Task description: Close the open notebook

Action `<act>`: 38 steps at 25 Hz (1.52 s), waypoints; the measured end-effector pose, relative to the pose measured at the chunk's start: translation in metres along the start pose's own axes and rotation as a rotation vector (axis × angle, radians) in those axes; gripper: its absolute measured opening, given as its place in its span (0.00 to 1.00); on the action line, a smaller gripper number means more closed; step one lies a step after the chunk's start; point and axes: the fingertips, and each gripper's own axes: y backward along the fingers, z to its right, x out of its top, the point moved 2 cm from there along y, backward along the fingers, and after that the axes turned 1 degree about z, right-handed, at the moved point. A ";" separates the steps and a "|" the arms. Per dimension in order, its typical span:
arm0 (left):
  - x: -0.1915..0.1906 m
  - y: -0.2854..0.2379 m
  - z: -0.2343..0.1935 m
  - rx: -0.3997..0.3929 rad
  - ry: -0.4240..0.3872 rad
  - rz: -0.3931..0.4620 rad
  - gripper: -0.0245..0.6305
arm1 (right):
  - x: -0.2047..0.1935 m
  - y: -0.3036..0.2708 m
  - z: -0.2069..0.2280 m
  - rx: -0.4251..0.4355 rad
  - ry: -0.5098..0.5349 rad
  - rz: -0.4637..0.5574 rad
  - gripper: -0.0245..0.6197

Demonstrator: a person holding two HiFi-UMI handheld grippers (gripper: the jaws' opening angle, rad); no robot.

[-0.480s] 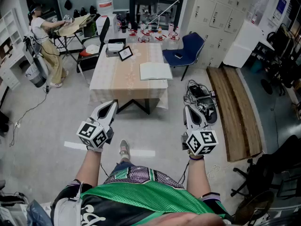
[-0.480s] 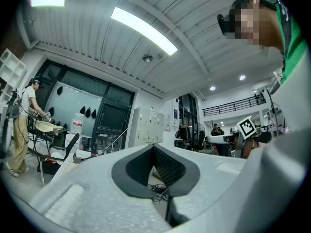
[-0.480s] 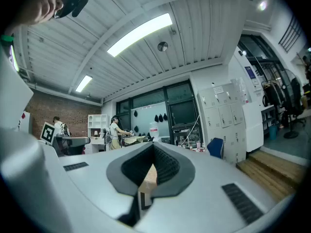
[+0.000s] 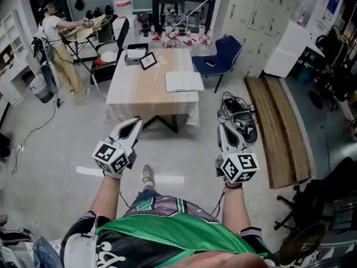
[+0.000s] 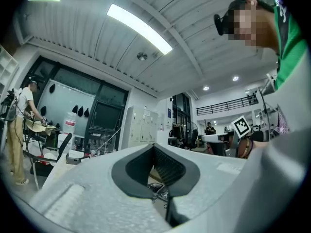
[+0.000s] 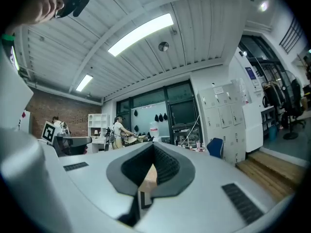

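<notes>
We hold left hand-held gripper point(image 4: 134, 123) and right hand-held gripper point(image 4: 225, 128) closed, empty | notebook point(image 4: 184, 81) apparently open on table point(image 4: 139, 91) ahead

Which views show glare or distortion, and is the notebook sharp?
Head view: even light, open notebook sharp on the table. Left gripper view: fisheye bending, dark corners, ceiling light blown out. Right gripper view: same, its strip light glaring.

The left gripper point(image 4: 134, 123) is held forward, about level, jaws together, empty; the right gripper point(image 4: 225, 130) is level too, jaws closed, empty.
</notes>
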 end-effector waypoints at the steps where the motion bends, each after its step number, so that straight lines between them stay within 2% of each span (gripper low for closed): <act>1: 0.000 -0.001 0.003 -0.009 -0.003 0.000 0.06 | 0.000 0.001 0.000 -0.001 0.000 -0.001 0.03; 12: -0.003 0.003 0.004 -0.025 0.024 -0.023 0.06 | 0.000 -0.003 -0.005 0.030 -0.014 0.023 0.03; 18: -0.001 -0.002 -0.008 -0.026 0.061 -0.008 0.06 | 0.004 -0.016 -0.008 0.050 -0.025 0.020 0.04; 21: 0.000 -0.009 -0.014 -0.028 0.055 -0.013 0.06 | 0.005 -0.027 -0.006 0.057 -0.019 0.012 0.04; 29: -0.001 -0.040 -0.058 -0.023 0.071 -0.013 0.06 | 0.007 -0.080 0.001 0.071 -0.027 -0.008 0.04; 38: 0.001 -0.095 -0.134 0.003 -0.018 -0.022 0.06 | 0.019 -0.179 0.010 0.068 -0.004 0.006 0.04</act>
